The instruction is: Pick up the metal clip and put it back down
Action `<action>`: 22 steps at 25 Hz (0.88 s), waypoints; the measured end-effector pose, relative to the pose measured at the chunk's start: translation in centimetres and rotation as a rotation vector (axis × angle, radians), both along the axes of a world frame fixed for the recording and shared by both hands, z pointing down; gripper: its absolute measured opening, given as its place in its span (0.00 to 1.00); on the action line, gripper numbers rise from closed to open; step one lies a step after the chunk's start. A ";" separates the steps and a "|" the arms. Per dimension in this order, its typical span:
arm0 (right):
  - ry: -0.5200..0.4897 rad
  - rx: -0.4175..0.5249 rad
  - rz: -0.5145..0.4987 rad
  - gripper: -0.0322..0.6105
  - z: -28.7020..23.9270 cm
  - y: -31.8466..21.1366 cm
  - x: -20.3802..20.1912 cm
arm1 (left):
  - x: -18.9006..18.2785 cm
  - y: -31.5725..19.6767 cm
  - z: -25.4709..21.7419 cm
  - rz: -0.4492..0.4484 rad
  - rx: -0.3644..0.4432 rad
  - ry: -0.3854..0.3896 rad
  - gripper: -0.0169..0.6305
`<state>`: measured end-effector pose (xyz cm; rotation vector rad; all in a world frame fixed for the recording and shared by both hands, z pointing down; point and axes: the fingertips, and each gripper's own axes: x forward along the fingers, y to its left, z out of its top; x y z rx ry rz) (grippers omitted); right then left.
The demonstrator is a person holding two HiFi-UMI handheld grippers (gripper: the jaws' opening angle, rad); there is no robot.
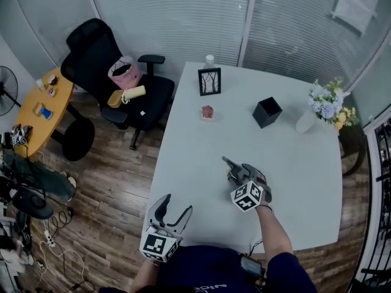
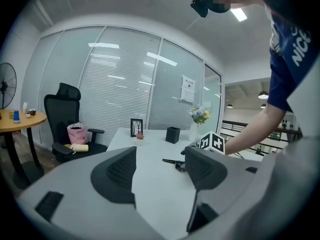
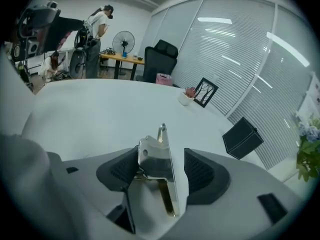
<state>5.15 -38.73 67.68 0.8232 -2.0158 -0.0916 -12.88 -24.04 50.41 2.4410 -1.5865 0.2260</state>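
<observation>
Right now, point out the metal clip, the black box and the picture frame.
metal clip [image 3: 156, 159], right gripper view, its shiny flat plate.
black box [image 1: 267, 112], head view, its middle.
picture frame [image 1: 209, 81], head view, the picture inside.

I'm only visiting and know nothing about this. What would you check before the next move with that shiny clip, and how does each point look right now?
1. The metal clip is between the jaws of the right gripper: ok.
2. Jaws closed on the clip from both sides: not ok; a gap shows on one side.
3. Clip resting on the table rather than lifted: cannot tell.
4. The left gripper is open, empty and apart from the clip: ok.
5. The black box and picture frame stand well away from the clip: ok.
</observation>
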 end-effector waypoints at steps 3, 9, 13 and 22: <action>0.037 0.003 -0.012 0.47 1.1 -0.3 -0.1 | -0.4 0.4 0.6 -0.019 -0.019 0.001 0.48; 0.066 0.012 -0.010 0.25 1.7 -0.3 -0.3 | -0.8 1.3 1.4 -0.040 -0.044 -0.004 0.48; 0.064 0.000 -0.006 0.25 1.7 -0.5 -0.3 | -0.7 1.3 1.3 -0.033 -0.041 -0.016 0.47; -0.035 0.001 0.068 0.22 -0.3 -0.1 -0.4 | -1.2 1.6 1.5 -0.038 -0.045 0.001 0.47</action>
